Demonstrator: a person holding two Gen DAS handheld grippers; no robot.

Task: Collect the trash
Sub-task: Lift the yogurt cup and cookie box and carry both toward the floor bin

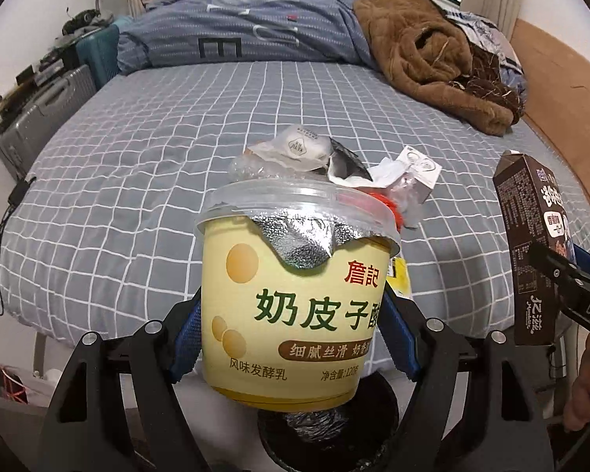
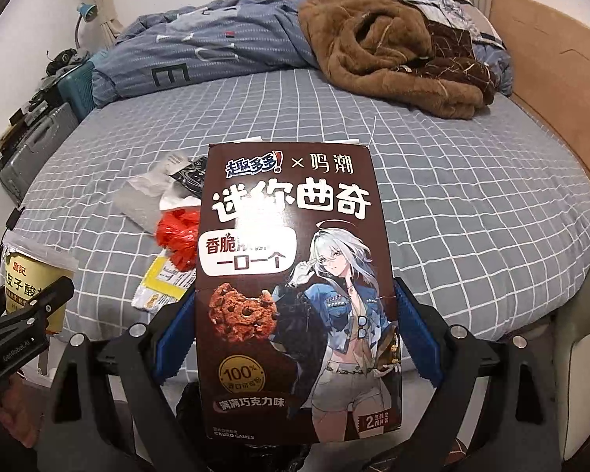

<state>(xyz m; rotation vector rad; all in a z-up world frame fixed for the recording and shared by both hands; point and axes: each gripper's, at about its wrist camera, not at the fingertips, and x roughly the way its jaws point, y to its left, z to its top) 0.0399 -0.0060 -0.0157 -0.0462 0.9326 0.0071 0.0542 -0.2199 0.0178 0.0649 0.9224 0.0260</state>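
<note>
Above the bed (image 2: 452,196), left hand-held gripper (image 1: 291,338) clamped on upright yogurt cup (image 1: 295,295), right hand-held gripper (image 2: 295,338) clamped on upright cookie box (image 2: 295,295).

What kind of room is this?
Most likely a bedroom: a big bed with a grey white-checked sheet, a rumpled blue-grey quilt and a brown fleecy blanket lying on it, and grey hard-shell suitcases beside it.

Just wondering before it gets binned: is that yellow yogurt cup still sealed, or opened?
Opened. The yogurt cup is held upright, its foil seal torn and hanging over the front rim under a clear lid. What is inside cannot be told.
</note>
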